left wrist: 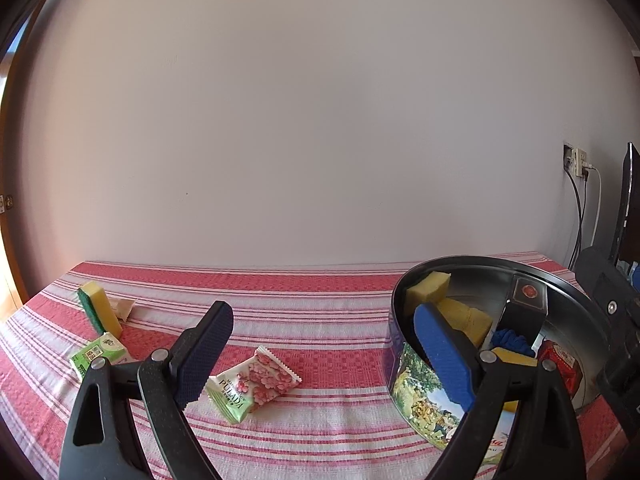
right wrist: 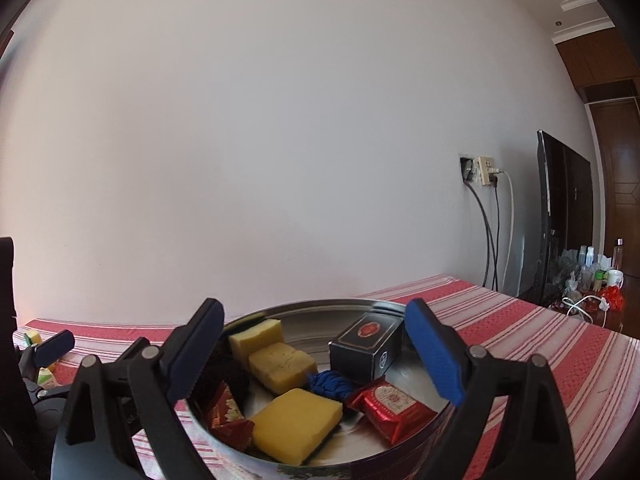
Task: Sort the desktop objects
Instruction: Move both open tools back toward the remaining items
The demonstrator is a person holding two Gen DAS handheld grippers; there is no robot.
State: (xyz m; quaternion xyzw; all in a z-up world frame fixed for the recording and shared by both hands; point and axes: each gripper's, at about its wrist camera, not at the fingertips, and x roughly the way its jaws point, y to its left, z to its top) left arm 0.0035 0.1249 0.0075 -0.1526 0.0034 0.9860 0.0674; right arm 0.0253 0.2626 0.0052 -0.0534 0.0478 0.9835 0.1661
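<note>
My left gripper (left wrist: 324, 354) is open and empty above the striped cloth. A pink-and-green snack packet (left wrist: 252, 384) lies between its fingers. A green carton (left wrist: 101, 354) and a yellow-green sponge (left wrist: 99, 309) lie to its left, with a small beige sachet (left wrist: 122, 307) behind. The round tin (left wrist: 424, 396) stands at its right finger. My right gripper (right wrist: 316, 354) is open and empty over the tin (right wrist: 360, 308), which holds yellow sponges (right wrist: 294, 424), a black box (right wrist: 366, 344), red packets (right wrist: 390, 404) and a blue cloth ball (right wrist: 330, 386).
The table wears a red-and-white striped cloth (left wrist: 320, 300) and stands against a pale wall. A wall socket with cables (right wrist: 486, 172) and a dark monitor (right wrist: 560, 216) stand to the right, with bottles and a mug (right wrist: 614, 278) beyond.
</note>
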